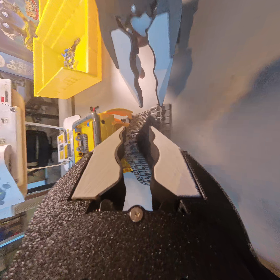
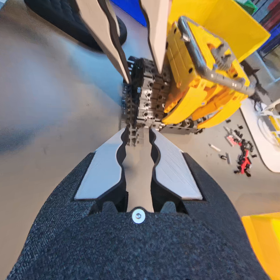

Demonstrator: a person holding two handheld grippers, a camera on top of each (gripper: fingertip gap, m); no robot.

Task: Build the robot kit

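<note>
Two grippers, one object between them. Noted largest first.

Grey table (image 2: 60, 106): fills the 9 o'clock half of the right wrist view.

Yellow bin (image 2: 227, 18): at 1 o'clock, just behind the model; open side toward me.

Brick-built model (image 2: 189, 72): yellow body with a grey tube frame, sitting at 1–2 o'clock, low on the table. My estimate is moderate weight, rigid in the body but press-fit throughout. A hard squeeze or twist could pop panels off.

Track (image 2: 151, 98): a grey and black link band along the model's 9 o'clock flank, running from centre frame toward 12. I judge it flexible along its length, stiff across its width, and loose enough to sag or slip off. The best hold looks like flat across the link width, not on the yellow panels.

My left gripper (image 1: 136, 128): the jaws are closed in on the track, which fills the gap between them. It looks like a pinch.

My right gripper (image 2: 137, 130): the jaws are parted wider than the link strip. The strip's near end lies between the tips, against the 9 o'clock finger, and is not clamped.

Loose small parts (image 2: 242, 159): black and red, scattered at 3 o'clock, well apart from both grippers.
</note>
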